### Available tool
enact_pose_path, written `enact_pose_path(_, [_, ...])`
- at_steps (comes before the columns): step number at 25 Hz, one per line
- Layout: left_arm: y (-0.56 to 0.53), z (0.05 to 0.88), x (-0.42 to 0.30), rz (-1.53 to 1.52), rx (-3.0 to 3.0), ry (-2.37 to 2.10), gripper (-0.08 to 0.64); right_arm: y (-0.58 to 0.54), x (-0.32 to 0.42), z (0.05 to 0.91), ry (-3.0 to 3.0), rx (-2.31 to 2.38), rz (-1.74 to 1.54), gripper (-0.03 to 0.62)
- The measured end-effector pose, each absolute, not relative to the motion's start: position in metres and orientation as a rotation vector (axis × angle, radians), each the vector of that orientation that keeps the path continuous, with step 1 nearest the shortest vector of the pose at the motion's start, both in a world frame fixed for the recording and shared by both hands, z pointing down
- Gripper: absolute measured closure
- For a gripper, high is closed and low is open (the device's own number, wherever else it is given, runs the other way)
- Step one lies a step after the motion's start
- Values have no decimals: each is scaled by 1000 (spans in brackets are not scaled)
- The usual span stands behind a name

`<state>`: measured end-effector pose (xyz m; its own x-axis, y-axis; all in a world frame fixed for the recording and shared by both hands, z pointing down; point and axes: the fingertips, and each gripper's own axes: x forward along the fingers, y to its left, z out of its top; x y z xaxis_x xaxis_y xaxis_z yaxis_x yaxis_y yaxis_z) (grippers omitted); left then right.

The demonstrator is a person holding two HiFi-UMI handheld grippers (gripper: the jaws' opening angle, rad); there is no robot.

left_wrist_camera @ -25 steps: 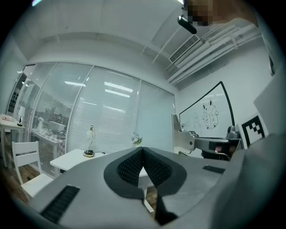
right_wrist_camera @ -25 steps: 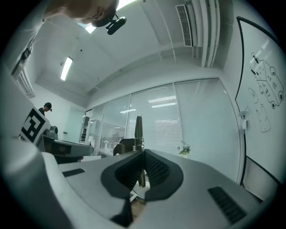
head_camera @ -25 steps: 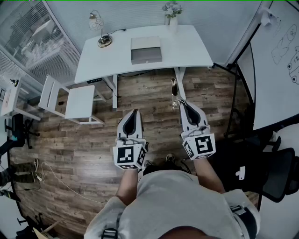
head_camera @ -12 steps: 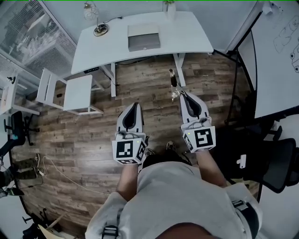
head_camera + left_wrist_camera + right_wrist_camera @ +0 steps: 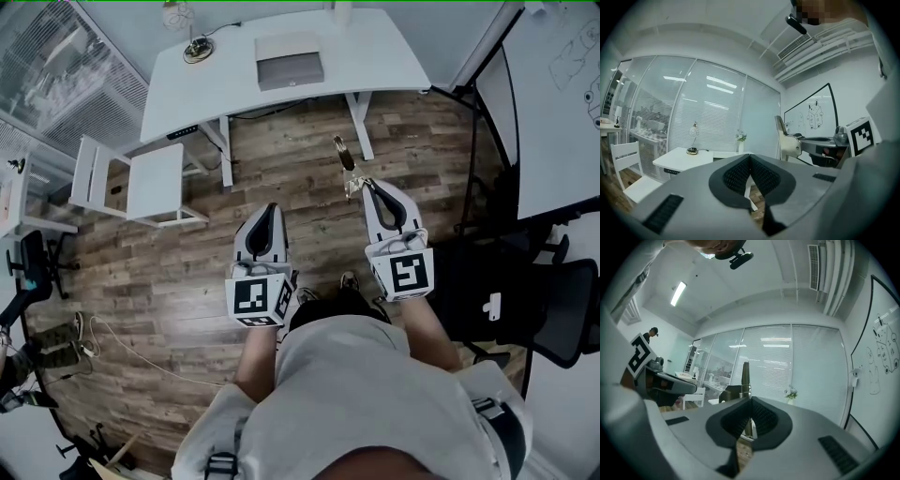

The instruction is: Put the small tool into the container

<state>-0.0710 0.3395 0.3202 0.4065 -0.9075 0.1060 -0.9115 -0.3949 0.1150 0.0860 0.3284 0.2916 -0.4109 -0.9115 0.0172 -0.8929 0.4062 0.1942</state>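
I stand on a wooden floor with both grippers held out in front of me. My right gripper [image 5: 364, 186] [image 5: 751, 401] is shut on the small tool [image 5: 341, 153], a slim metal piece with a dark handle that sticks out past the jaws [image 5: 745, 373]. My left gripper [image 5: 269, 208] [image 5: 750, 157] is shut with nothing between its pads. The container [image 5: 290, 60], a flat grey box, lies on the white desk [image 5: 384, 56], well ahead of both grippers.
A desk lamp [image 5: 194, 47] stands at the desk's left end. A white chair [image 5: 155, 183] sits left of the desk. A black office chair [image 5: 530, 309] and a whiteboard [image 5: 562, 103] are on my right. Cables [image 5: 112, 342] trail over the floor at left.
The desk and the grey box have slid toward the top edge of the head view. Both grippers sit slightly higher in the frame, and the tool stays in the right one.
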Motion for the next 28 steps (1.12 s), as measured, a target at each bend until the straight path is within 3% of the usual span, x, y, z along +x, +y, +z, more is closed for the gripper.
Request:
enact_pose_path(12, [319,351,-94,8,2454,-1541,537,312,70,316,-2452,1628,-190,565])
enact_pose_path(28, [146,361,-47,142,2430,-1602,537,132,106,338,-2528,1507,-133,565])
